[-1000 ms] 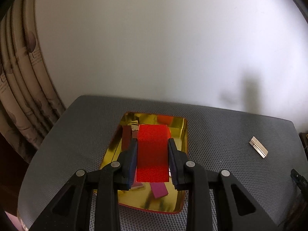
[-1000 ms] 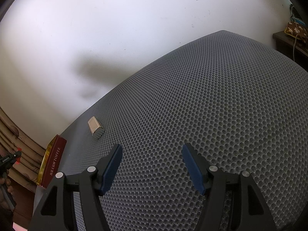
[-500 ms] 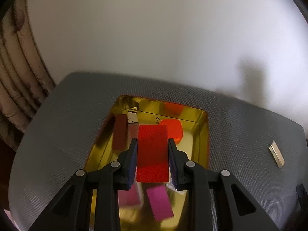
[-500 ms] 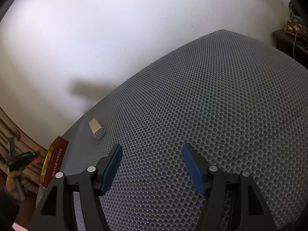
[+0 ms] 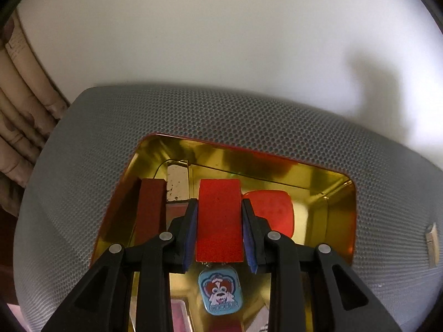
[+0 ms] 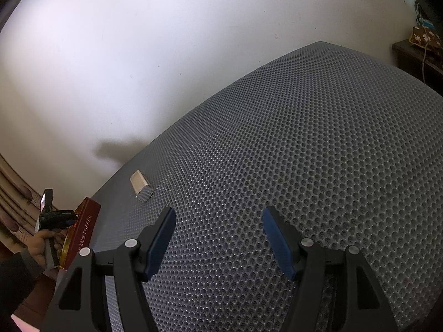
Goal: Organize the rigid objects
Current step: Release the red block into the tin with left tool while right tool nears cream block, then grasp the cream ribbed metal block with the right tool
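My left gripper (image 5: pixel 219 203) is shut on a flat red block (image 5: pixel 218 218) and holds it low over the open gold tin (image 5: pixel 340 193). Inside the tin lie a dark red bar (image 5: pixel 151 207), a white speckled piece (image 5: pixel 177 182), an orange-red rounded piece (image 5: pixel 272 207), a blue dog badge (image 5: pixel 221 290) and pink pieces (image 5: pixel 180 315). My right gripper (image 6: pixel 218 215) is open and empty above the grey mesh surface (image 6: pixel 304 152). A small beige block (image 6: pixel 141 185) lies on the mesh ahead-left of it; it also shows in the left wrist view (image 5: pixel 432 242).
The tin's red side reading TOFFEE (image 6: pixel 83 231) stands at the mesh's left edge, with the other hand and gripper (image 6: pixel 52 218) beside it. A white wall is behind. Curtains (image 5: pixel 22 110) hang at left. A dark shelf with a floral item (image 6: pixel 423 37) is at far right.
My left gripper has moved forward and down over the tin with the red block; the tin fills more of the view and the dog badge now shows. The right gripper stays about still.
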`<state>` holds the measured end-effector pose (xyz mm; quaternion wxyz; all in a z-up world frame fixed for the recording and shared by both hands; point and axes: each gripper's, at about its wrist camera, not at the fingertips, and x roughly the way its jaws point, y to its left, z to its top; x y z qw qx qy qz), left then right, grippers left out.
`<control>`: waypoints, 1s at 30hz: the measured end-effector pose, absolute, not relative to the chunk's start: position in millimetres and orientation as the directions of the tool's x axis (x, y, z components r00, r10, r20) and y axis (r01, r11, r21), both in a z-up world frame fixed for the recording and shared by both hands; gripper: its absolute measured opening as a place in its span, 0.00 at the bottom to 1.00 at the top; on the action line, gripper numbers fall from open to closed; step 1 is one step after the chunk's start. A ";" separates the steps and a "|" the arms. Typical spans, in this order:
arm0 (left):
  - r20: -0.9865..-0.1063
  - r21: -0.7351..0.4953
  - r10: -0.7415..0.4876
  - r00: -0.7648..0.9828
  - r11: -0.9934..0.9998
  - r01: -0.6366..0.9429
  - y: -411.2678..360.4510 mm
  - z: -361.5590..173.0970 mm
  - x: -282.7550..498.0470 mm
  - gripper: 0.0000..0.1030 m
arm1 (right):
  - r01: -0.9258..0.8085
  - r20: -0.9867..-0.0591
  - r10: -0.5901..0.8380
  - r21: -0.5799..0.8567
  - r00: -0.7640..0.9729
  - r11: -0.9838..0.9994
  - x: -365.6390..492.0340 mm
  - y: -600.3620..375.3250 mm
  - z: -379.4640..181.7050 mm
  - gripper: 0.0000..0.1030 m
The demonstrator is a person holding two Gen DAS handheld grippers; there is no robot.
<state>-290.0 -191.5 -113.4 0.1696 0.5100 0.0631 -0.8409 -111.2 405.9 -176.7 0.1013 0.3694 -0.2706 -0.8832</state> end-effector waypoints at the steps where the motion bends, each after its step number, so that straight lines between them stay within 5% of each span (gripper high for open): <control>1: -0.874 0.073 -0.233 -0.427 -0.931 0.358 -190.7 -112.6 -290.1 0.28 | -0.021 -0.598 -0.378 0.552 -0.706 -0.834 -111.2 405.9 -176.7 0.65; 2: -0.869 0.086 -0.249 -0.427 -0.927 0.366 -189.8 -111.5 -290.2 0.31 | -0.021 -0.599 -0.378 0.551 -0.706 -0.834 -111.3 406.2 -176.6 0.65; 4: -0.861 0.071 -0.243 -0.447 -0.927 0.367 -188.3 -105.1 -286.4 0.59 | -0.021 -0.599 -0.377 0.550 -0.706 -0.835 -111.2 406.4 -176.4 0.65; 8: -0.799 -0.019 -0.197 -0.568 -0.936 0.351 -180.0 -63.5 -254.0 0.67 | -0.027 -0.623 -0.349 0.512 -0.700 -0.859 -112.9 400.0 -173.3 0.65; 12: -0.695 -0.057 -0.141 -0.705 -0.967 0.250 -156.1 -19.3 -193.0 0.99 | 0.010 -0.681 -0.327 0.425 -0.656 -0.905 -124.9 367.1 -160.3 0.68; 17: -0.673 -0.023 -0.084 -0.735 -0.991 0.134 -119.2 -14.2 -118.5 0.99 | 0.215 -0.704 -0.356 0.285 -0.614 -0.934 -162.9 286.2 -136.1 0.68; 30: -0.710 -0.097 0.031 -0.703 -0.994 0.054 -82.3 -86.2 -43.3 0.99 | 0.315 -0.807 -0.217 0.041 -0.550 -0.948 -261.3 189.1 -165.1 0.68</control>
